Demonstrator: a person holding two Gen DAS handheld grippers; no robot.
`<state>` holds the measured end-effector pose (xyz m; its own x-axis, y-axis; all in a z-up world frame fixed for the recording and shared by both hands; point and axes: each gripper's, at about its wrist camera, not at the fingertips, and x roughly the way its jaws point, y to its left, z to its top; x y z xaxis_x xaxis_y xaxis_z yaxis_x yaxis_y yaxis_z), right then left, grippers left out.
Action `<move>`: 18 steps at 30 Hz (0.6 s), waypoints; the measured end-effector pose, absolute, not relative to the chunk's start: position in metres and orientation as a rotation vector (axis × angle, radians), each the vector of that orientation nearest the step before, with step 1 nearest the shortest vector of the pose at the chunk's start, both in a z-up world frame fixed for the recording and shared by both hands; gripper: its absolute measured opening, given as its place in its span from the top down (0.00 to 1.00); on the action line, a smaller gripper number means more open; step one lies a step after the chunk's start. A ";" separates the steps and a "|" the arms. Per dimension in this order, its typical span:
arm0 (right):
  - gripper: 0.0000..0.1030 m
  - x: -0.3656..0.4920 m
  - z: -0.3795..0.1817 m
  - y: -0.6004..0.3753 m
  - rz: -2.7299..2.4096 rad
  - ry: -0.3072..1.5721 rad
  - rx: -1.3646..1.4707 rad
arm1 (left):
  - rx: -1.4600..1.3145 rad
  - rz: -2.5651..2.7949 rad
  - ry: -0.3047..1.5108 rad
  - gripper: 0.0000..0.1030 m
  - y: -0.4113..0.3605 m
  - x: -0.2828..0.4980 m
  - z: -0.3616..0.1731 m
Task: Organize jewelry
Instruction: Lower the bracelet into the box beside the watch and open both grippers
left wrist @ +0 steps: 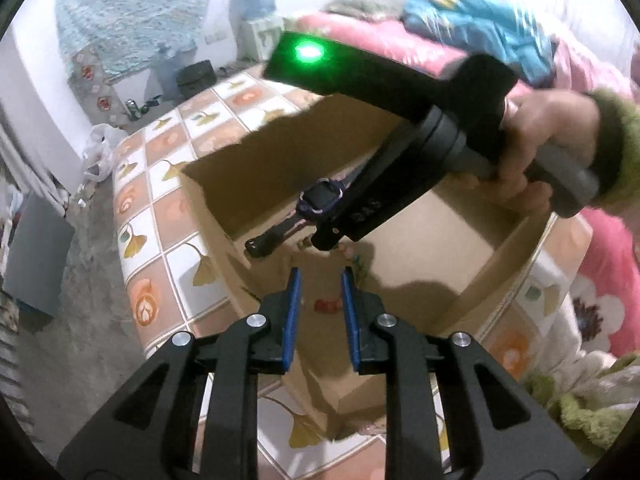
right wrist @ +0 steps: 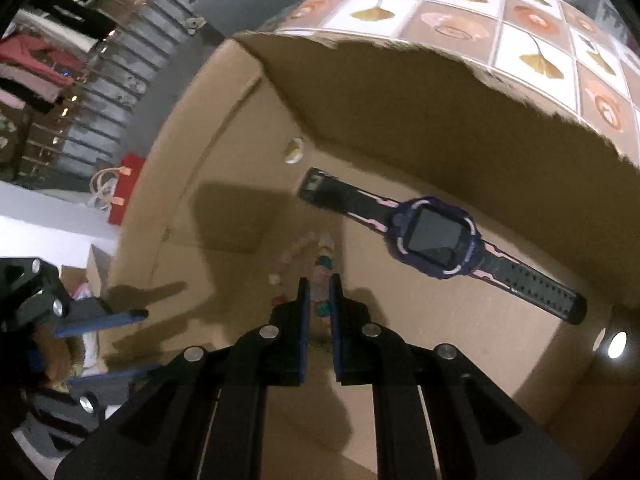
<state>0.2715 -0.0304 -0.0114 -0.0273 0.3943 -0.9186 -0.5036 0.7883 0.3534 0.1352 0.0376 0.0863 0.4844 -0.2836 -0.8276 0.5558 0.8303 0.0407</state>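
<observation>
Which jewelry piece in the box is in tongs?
The pastel bead bracelet, pinched between the right tongs; the purple smartwatch lies loose on the box floor.

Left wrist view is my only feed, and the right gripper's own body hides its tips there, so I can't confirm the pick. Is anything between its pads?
Observer: Yes. The right wrist view shows the right gripper closed narrowly on a strand of pale beads, low inside the cardboard box.
Operator: The watch's far strap end is covered for me. Where does it lie?
Observer: The watch lies flat on the box floor, its strap straight. The perforated end reaches toward a side wall, apart from the beads.
Operator: Anything near the buckle end?
Observer: A small round hole in the box wall, just beyond the buckle.
</observation>
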 end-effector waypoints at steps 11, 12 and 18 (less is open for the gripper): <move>0.90 0.283 -0.019 0.000 0.720 1.426 -0.183 | 0.141 -0.508 0.848 0.79 0.072 0.114 0.091; 0.90 0.285 -0.021 0.003 0.708 1.418 -0.200 | 0.132 -0.511 0.843 0.75 0.074 0.112 0.091; 0.78 0.295 -0.017 0.001 0.678 1.385 -0.195 | 0.056 -0.513 0.787 0.64 0.085 0.096 0.090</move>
<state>0.2952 0.0010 -0.0168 0.0317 0.3261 -0.9448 -0.5463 0.7972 0.2568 0.0961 0.0850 0.0899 0.5903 -0.4197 -0.6895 0.4606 0.8766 -0.1393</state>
